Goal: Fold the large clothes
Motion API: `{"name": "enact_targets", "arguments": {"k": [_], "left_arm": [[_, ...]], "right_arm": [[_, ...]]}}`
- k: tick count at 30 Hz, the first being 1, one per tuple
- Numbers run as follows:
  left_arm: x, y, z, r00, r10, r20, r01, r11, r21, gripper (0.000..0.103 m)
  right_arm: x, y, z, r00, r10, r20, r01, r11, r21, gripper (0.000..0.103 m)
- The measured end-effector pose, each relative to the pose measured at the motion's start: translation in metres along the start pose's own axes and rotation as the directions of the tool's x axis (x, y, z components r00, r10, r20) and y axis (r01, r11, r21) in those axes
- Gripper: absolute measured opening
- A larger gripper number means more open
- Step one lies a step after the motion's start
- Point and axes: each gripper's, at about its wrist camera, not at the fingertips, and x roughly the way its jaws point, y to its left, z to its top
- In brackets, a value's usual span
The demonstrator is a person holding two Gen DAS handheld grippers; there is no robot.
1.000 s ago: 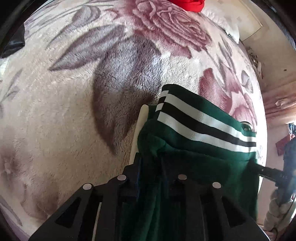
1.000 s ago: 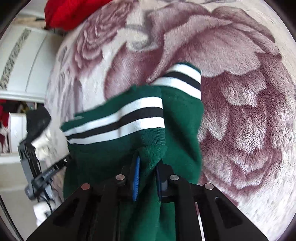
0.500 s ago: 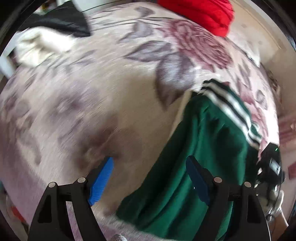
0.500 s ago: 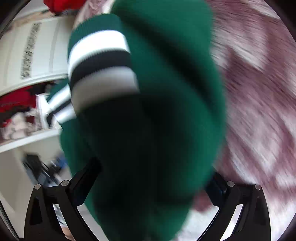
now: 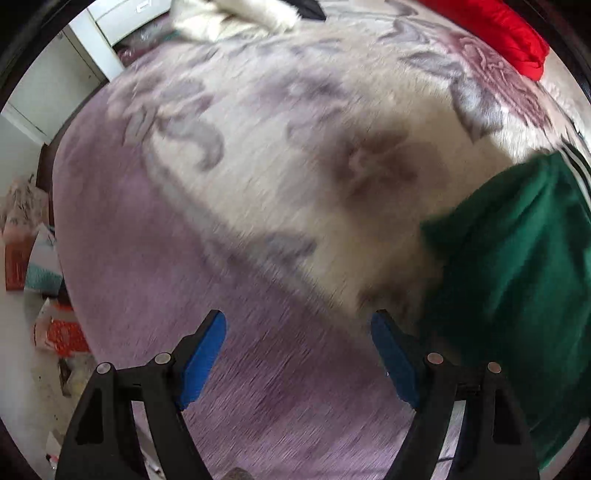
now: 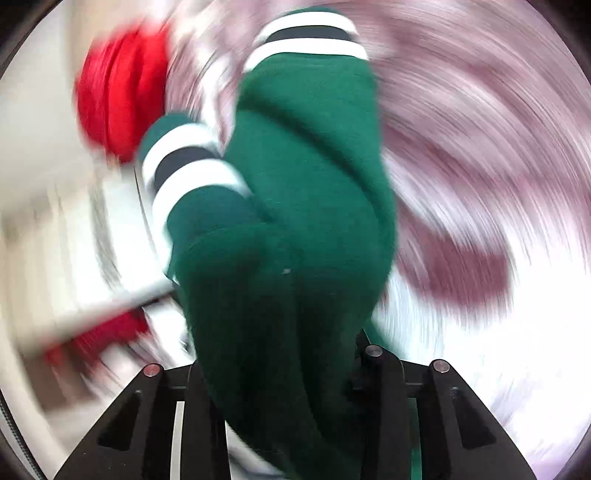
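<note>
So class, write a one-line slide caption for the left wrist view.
Open left tongs hover over a floral blanket, green striped garment lying at right.

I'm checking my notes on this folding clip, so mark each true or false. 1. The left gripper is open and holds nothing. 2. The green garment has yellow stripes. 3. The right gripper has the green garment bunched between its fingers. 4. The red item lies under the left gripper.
1. True: the left gripper is spread wide over the blanket, nothing between its fingers.
2. False: the green garment has white and black stripes.
3. True: the fabric fills the right gripper.
4. False: the red item lies at the blanket's far edge.
</note>
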Motion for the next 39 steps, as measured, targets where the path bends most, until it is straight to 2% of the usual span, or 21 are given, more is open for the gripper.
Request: {"name": "enact_targets", "arguments": {"k": [2, 4, 6, 8, 9, 10, 11, 15, 20, 25, 27, 28, 30, 31, 32, 34, 35, 36, 37, 38, 39], "left_arm": [[-0.004, 0.013, -0.012, 1.0, 0.003, -0.012, -0.003, 1.0, 0.009, 0.08], [-0.006, 0.026, -0.025, 0.999, 0.008, -0.034, -0.007, 1.0, 0.022, 0.08], [-0.004, 0.041, -0.038, 0.998, -0.001, -0.067, 0.003, 1.0, 0.026, 0.08], [-0.003, 0.046, -0.05, 0.995, -0.006, -0.096, 0.009, 1.0, 0.029, 0.08], [-0.004, 0.048, -0.055, 0.995, -0.022, -0.101, 0.025, 0.999, 0.03, 0.08], [-0.006, 0.048, -0.059, 0.994, -0.035, -0.104, 0.039, 0.999, 0.033, 0.08], [-0.009, 0.046, -0.062, 0.994, -0.048, -0.103, 0.052, 0.998, 0.039, 0.08], [-0.021, 0.029, -0.074, 0.99, -0.12, -0.075, 0.124, 0.99, 0.062, 0.08], [-0.025, -0.007, -0.089, 0.982, -0.187, -0.036, 0.19, 0.978, 0.089, 0.08], [-0.013, -0.01, -0.096, 0.974, -0.225, -0.013, 0.225, 0.973, 0.044, 0.08], [-0.009, -0.007, -0.094, 0.967, -0.256, -0.016, 0.256, 0.967, 0.014, 0.08], [-0.007, -0.005, -0.094, 0.963, -0.27, -0.014, 0.27, 0.963, 0.001, 0.08], [-0.008, -0.002, -0.097, 0.958, -0.285, -0.012, 0.285, 0.959, -0.01, 0.08], [-0.006, 0.0, -0.097, 0.954, -0.299, -0.014, 0.299, 0.954, -0.018, 0.08], [-0.006, 0.0, -0.098, 0.952, -0.307, -0.012, 0.306, 0.952, -0.021, 0.08], [-0.003, 0.0, -0.102, 0.951, -0.308, -0.009, 0.308, 0.951, -0.018, 0.08], [0.0, 0.0, -0.103, 0.947, -0.321, -0.014, 0.321, 0.947, -0.021, 0.08], [0.001, 0.002, -0.105, 0.939, -0.343, -0.013, 0.342, 0.939, -0.032, 0.08], [0.003, 0.004, -0.106, 0.932, -0.361, -0.02, 0.36, 0.932, -0.044, 0.08], [0.003, 0.006, -0.108, 0.925, -0.38, -0.027, 0.378, 0.924, -0.055, 0.08], [0.004, 0.008, -0.109, 0.918, -0.396, -0.034, 0.393, 0.917, -0.067, 0.08]], "right_arm": [[-0.033, -0.031, -0.038, 0.995, 0.06, 0.08, -0.072, 0.985, 0.158, 0.036], [-0.069, -0.065, -0.094, 0.989, 0.051, 0.138, -0.086, 0.961, 0.263, 0.036], [-0.088, -0.095, -0.146, 0.997, -0.027, 0.074, 0.004, 0.955, 0.295, 0.045], [-0.087, -0.118, -0.17, 0.981, -0.177, -0.079, 0.192, 0.951, 0.241, 0.059], [-0.086, -0.129, -0.176, 0.953, -0.261, -0.156, 0.29, 0.935, 0.204, 0.06], [-0.092, -0.139, -0.179, 0.903, -0.371, -0.215, 0.405, 0.903, 0.144, 0.06], [-0.099, -0.14, -0.178, 0.882, -0.418, -0.218, 0.447, 0.888, 0.104, 0.06], [-0.144, -0.081, -0.153, 0.801, -0.598, -0.036, 0.576, 0.785, -0.229, 0.083], [-0.1, 0.045, -0.131, 0.644, -0.756, 0.113, 0.637, 0.449, -0.627, 0.082], [0.042, 0.146, -0.166, 0.666, -0.734, 0.136, 0.403, 0.199, -0.893, 0.075], [0.113, 0.168, -0.185, 0.655, -0.746, 0.119, 0.299, 0.111, -0.948, 0.075], [0.153, 0.174, -0.191, 0.631, -0.77, 0.093, 0.246, 0.084, -0.966, 0.075], [0.23, 0.183, -0.209, 0.551, -0.826, 0.116, 0.178, -0.019, -0.984, 0.075], [0.264, 0.176, -0.222, 0.493, -0.853, 0.173, 0.132, -0.124, -0.984, 0.075], [0.294, 0.162, -0.236, 0.413, -0.884, 0.218, 0.052, -0.216, -0.975, 0.074], [0.329, 0.13, -0.254, 0.299, -0.898, 0.322, -0.03, -0.346, -0.938, 0.055], [0.338, 0.122, -0.249, 0.26, -0.915, 0.31, 0.033, -0.312, -0.95, 0.042], [0.345, 0.122, -0.225, 0.234, -0.947, 0.219, 0.181, -0.179, -0.967, 0.034], [0.349, 0.128, -0.194, 0.251, -0.963, 0.102, 0.355, -0.007, -0.935, 0.026], [0.342, 0.136, -0.162, 0.321, -0.947, -0.007, 0.508, 0.178, -0.843, 0.012], [0.333, 0.14, -0.132, 0.393, -0.916, -0.079, 0.612, 0.325, -0.721, 0.011]]}}
